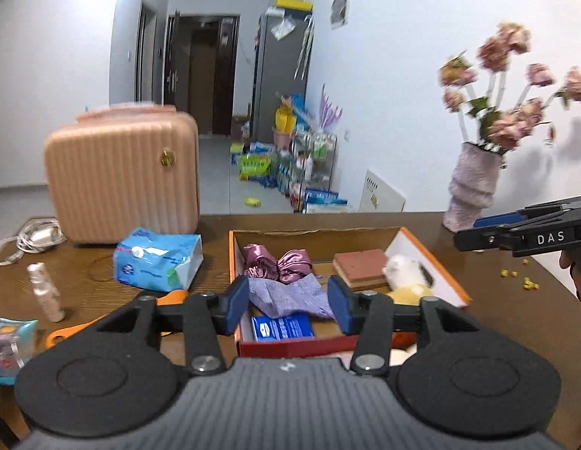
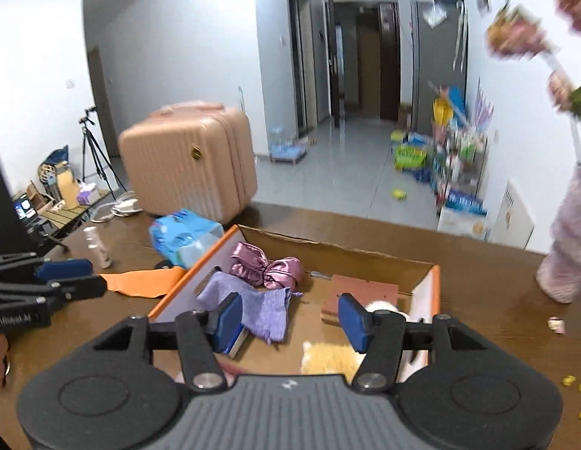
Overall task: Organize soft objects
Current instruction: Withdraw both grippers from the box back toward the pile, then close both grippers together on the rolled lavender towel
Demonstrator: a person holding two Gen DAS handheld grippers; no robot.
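Lilac cloth: a crumpled lilac woven cloth (image 1: 290,294) lies inside the open cardboard box with orange outer walls (image 1: 433,258), near its front, partly over a blue printed packet (image 1: 281,328).
Satin piece: a shiny pink satin piece shaped like a bow (image 1: 279,262) lies just behind the lilac cloth, toward the back left corner of the box.
Other contents: a flat reddish-brown block (image 1: 361,264) is in the middle of the box; a white fluffy toy (image 1: 404,270) and a yellow fluffy thing (image 1: 408,294) are on the right side.
Left claw (image 1: 288,305): its blue pads stand apart, nothing between them; it is above the front of the box.
Right claw (image 2: 288,322): also partly open and empty, above the box.
Worktop: the brown wooden worktop (image 1: 515,322) carries the box, a blue plastic pack of tissues (image 1: 157,258) just left of it, a pink ribbed hard suitcase (image 1: 121,183) behind the pack, and a pale lilac textured vase with pink flowers (image 1: 474,187) at the right.
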